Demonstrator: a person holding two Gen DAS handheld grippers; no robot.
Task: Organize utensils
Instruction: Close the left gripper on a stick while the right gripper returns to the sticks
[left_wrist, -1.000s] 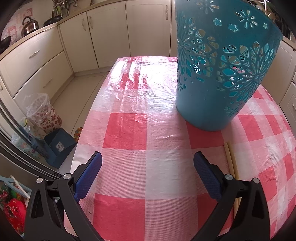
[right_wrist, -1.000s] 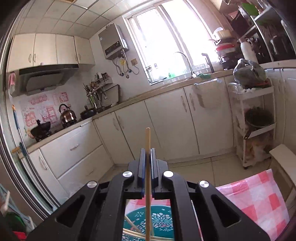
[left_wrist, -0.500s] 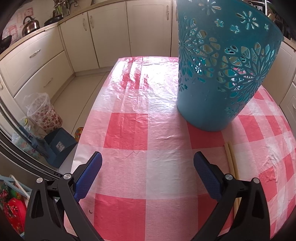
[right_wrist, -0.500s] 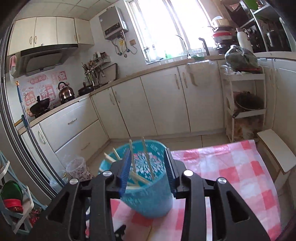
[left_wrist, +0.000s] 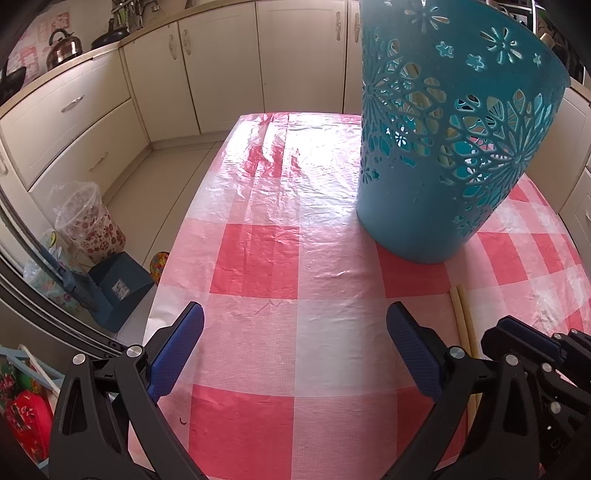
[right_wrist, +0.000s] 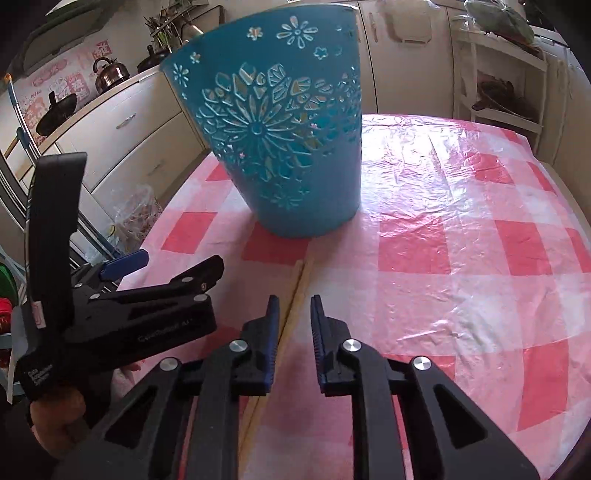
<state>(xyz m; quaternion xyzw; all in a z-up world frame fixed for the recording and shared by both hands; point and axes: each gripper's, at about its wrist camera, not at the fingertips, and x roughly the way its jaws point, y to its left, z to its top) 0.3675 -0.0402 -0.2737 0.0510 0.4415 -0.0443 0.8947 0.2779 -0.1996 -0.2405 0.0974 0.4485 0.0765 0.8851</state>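
A teal plastic basket with cut-out flower patterns stands upright on the pink-checked surface, upper centre of the right wrist view; pale sticks show through its holes. Two light wooden chopsticks lie side by side, flat, just below its base.

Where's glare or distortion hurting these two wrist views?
Left wrist: window glare whitens the far pink checked plastic tablecloth; fisheye bends the cream cabinets.
Right wrist: glare across the cloth right of the teal cut-out plastic basket; pale wooden chopsticks stay sharp; corners vignette black.
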